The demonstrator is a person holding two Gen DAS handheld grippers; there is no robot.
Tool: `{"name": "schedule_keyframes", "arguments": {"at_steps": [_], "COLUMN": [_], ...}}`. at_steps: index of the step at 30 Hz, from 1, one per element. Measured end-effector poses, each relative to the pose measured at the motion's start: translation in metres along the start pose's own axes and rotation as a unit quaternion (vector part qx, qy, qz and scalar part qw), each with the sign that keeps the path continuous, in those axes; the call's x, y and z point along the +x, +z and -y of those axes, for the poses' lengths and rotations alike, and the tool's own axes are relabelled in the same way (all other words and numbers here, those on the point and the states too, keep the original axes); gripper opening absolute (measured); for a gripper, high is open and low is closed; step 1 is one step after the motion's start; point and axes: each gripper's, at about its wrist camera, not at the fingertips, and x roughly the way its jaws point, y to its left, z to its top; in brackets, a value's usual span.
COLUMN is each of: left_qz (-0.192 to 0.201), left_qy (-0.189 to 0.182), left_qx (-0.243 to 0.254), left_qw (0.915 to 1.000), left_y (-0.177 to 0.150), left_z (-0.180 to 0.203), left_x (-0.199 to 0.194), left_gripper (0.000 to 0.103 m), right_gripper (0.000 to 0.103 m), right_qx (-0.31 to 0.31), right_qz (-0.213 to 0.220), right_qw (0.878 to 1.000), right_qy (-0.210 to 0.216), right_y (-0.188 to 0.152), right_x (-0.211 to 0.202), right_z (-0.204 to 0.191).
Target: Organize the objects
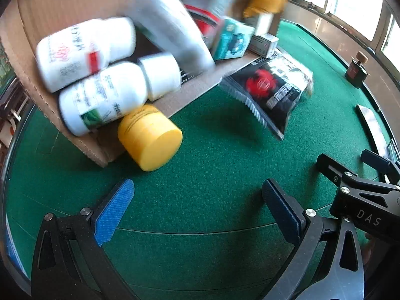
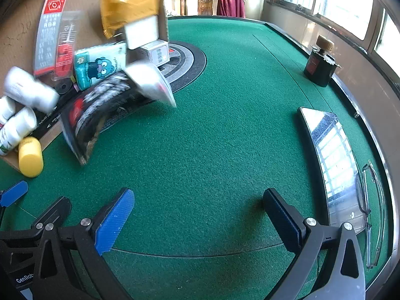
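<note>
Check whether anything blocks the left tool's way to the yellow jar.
Nothing visible does. The left tool hangs open over bare green felt, and the yellow jar lies on its side just ahead at the cardboard box's open edge.

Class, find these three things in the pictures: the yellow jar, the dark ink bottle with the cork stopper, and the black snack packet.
yellow jar (image 1: 150, 137), left wrist view, on its side wall.
dark ink bottle (image 2: 318, 68), right wrist view, on its glass body.
black snack packet (image 1: 272, 92), left wrist view, on its printed front.

surface: green felt table (image 2: 225, 137) | on it: cardboard box (image 1: 45, 7), yellow jar (image 1: 150, 137), phone (image 2: 332, 160), dark bottle (image 2: 320, 67)
</note>
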Motion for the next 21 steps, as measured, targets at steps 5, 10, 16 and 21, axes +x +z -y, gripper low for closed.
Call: {"name": "schedule_keyframes", "arguments": {"at_steps": [5, 10, 16, 21], "left_qz": [-0.001, -0.001, -0.001, 0.0], "left_qy": [0.0, -0.001, 0.0, 0.0], "left_qx": [0.0, -0.001, -0.001, -0.001], "left_qw": [1.0, 1.0, 1.0, 1.0], "left_y": [0.0013, 0.0014, 0.0012, 0.0012], "left_z": [-0.0002, -0.0013, -0.0005, -0.0003], "left_x": [0.0009, 0.0008, 0.0012, 0.0012], "left_gripper": [0.103, 0.103, 0.103, 0.103], "right_gripper": [0.103, 0.103, 0.103, 0.103], "right_qx": [0.0, 0.0, 0.0, 0.0], "right_qz": [0.0, 0.0, 0.0, 0.0], "right_qw": [1.0, 1.0, 1.0, 1.0], "right_qy": [0.0, 0.0, 0.0, 0.0], "right_y": [0.0001, 0.0008, 0.0014, 0.0016], "right_x": [-0.001, -0.0009, 0.0022, 0.0023], "right_z": [-0.0001, -0.0006, -0.0022, -0.002]}}
